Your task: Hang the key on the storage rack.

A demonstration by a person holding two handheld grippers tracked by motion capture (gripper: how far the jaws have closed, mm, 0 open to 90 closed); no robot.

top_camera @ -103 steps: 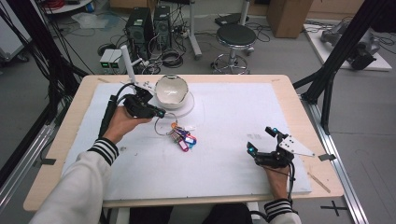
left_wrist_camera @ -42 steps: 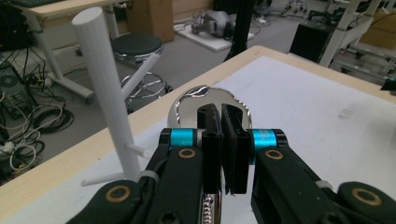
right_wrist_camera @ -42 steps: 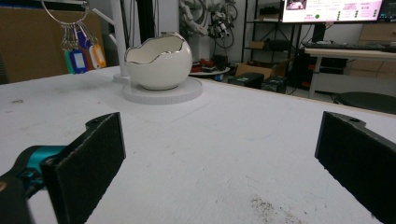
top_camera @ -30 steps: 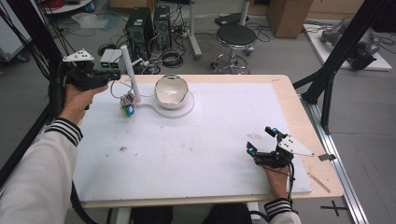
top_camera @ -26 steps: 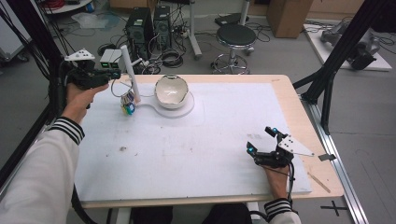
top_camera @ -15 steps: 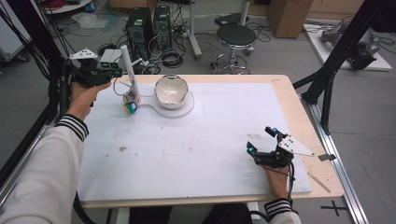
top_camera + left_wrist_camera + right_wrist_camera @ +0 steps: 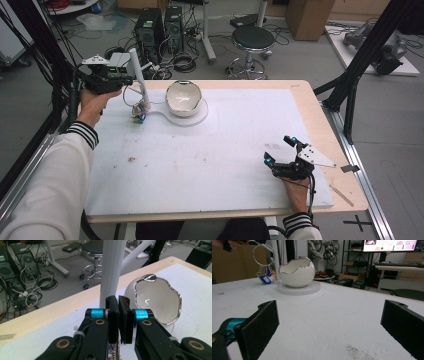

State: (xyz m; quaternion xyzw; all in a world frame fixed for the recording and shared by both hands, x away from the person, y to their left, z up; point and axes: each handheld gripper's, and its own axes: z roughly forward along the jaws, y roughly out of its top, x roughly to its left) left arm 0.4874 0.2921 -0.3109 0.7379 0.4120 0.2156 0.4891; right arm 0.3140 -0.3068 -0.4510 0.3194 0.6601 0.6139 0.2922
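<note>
A metal key ring (image 7: pixel 131 97) with several keys and blue tags (image 7: pixel 138 116) hangs from my left gripper (image 7: pixel 127 80), which is shut on the ring at the table's back left. It hangs beside a white upright post (image 7: pixel 139 77). In the left gripper view the jaws are pressed together in front of the post (image 7: pixel 111 267), and the keys (image 7: pixel 113 350) dangle below. The ring (image 7: pixel 263 253) and tags (image 7: pixel 265 278) also show far off in the right gripper view. My right gripper (image 7: pixel 279 149) rests open on the white mat at the front right, with nothing between its jaws.
A white egg-shaped bowl with a silver jagged rim (image 7: pixel 183 97) stands on a round white base (image 7: pixel 197 119) just right of the post. The white mat (image 7: pixel 200 160) covers most of the wooden table (image 7: pixel 320 115). A stool and computer towers stand beyond the far edge.
My left gripper lifted the key ring from the middle of the mat to the back left, then edged right toward the post. The right gripper has not moved.
</note>
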